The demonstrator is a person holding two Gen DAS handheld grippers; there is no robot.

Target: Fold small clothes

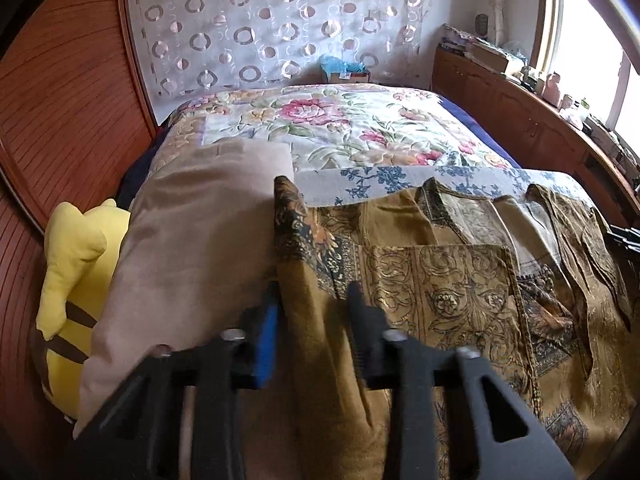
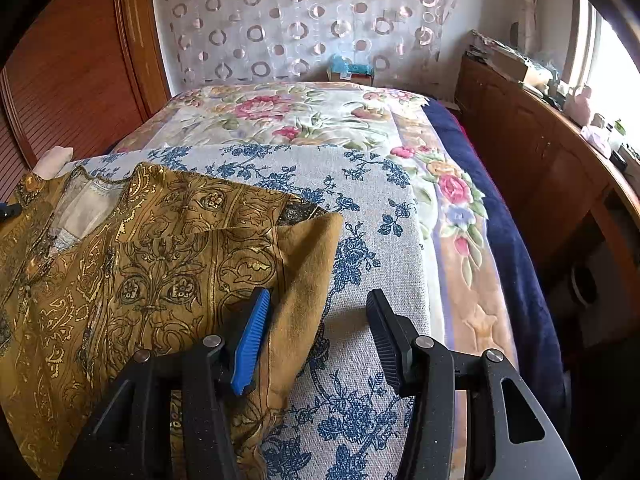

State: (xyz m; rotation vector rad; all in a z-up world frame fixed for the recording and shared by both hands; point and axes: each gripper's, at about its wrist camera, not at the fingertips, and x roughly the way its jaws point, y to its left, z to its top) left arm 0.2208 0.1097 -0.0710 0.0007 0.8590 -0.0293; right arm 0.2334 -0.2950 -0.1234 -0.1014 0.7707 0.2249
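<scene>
A mustard-gold patterned garment (image 1: 440, 288) lies spread on a white cloth with blue flowers (image 1: 360, 180) on the bed. My left gripper (image 1: 314, 304) holds the garment's left sleeve between its jaws; the sleeve stands up as a raised fold in front of the camera. In the right wrist view the garment (image 2: 160, 248) fills the left side, its right sleeve folded inward. My right gripper (image 2: 318, 316) is open, its blue left finger (image 2: 252, 336) over the sleeve's edge, its black right finger (image 2: 386, 336) over the blue-flowered cloth (image 2: 360, 240).
A beige pillow (image 1: 192, 248) and a yellow plush toy (image 1: 76, 288) lie to the left of the garment. A floral quilt (image 2: 304, 116) covers the far bed. A wooden cabinet (image 2: 540, 168) runs along the right, a wooden wall (image 1: 60, 100) on the left.
</scene>
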